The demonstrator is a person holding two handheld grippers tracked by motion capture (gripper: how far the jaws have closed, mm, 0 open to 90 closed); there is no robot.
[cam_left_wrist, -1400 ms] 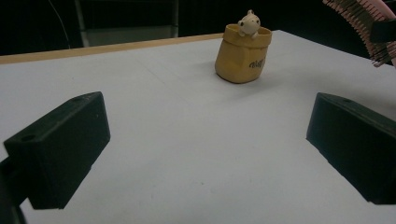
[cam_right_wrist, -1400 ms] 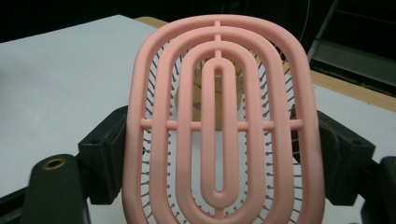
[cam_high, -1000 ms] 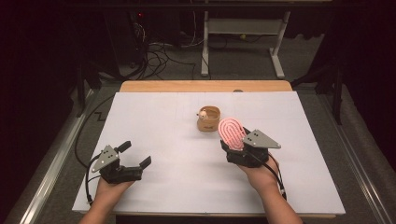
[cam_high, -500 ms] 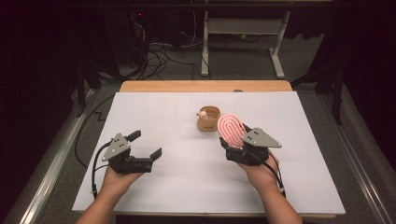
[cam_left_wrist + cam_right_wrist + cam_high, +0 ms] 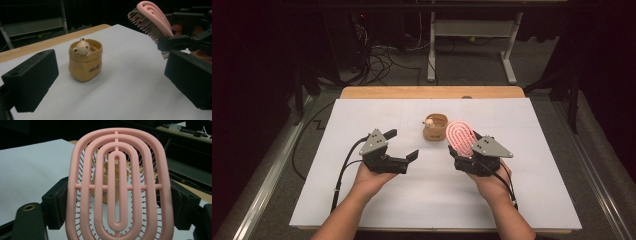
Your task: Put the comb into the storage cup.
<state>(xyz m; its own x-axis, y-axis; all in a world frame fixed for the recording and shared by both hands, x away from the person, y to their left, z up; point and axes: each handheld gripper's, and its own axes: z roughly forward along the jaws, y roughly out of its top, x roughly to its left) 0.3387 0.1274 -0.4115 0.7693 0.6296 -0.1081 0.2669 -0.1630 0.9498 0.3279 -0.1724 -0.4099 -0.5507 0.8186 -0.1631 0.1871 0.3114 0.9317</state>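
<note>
High view, right tool (image 5: 468, 142) clamps a pink brush (image 5: 460, 137) upright, left tool (image 5: 402, 145) gapes empty, tan pouch (image 5: 435, 127) on white worktop (image 5: 362, 120) between them.

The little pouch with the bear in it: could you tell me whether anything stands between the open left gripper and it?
Nothing visible does. In the left gripper view the pouch stands upright on bare white table ahead of the left gripper. The pink brush, held in the right gripper, is off to one side, above the table.
</note>
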